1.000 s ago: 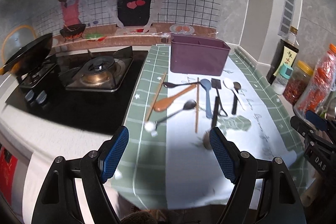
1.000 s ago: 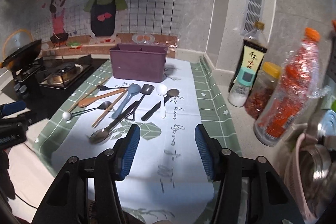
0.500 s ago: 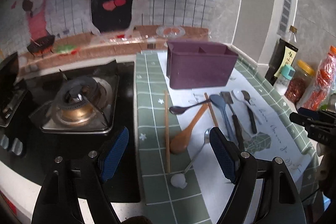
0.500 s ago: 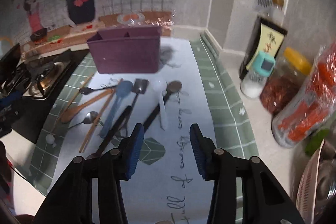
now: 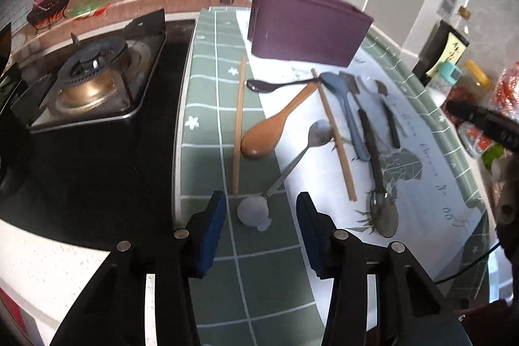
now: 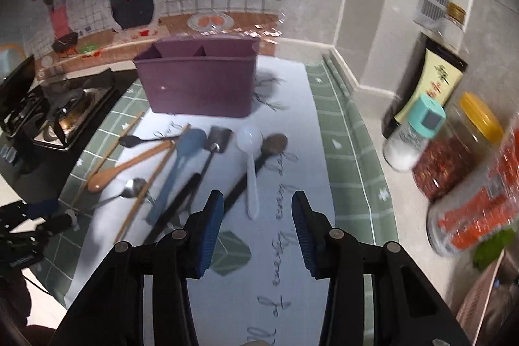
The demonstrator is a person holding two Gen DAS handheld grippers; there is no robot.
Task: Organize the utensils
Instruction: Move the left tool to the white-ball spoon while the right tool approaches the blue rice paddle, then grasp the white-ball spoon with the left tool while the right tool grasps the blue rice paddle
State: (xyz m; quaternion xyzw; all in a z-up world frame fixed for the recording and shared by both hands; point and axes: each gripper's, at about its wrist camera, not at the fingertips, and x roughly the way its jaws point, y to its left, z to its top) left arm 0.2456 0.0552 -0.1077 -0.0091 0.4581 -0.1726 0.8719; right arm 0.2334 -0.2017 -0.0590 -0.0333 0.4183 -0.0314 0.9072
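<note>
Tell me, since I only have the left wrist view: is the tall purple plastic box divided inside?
Observer: Yes. The right wrist view looks down into the purple plastic box, and a partition splits it into compartments.
Operator: Anything in them yet?
Observer: No utensil shows inside.
Operator: What is the right gripper doing?
Observer: The right gripper is empty with its jaws open, at the handle end of the white plastic spoon.

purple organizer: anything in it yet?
Looks empty: the purple organizer shows bare compartments at its rim, nothing poking out. Its floor is hidden. The utensils lie on the mat.
</note>
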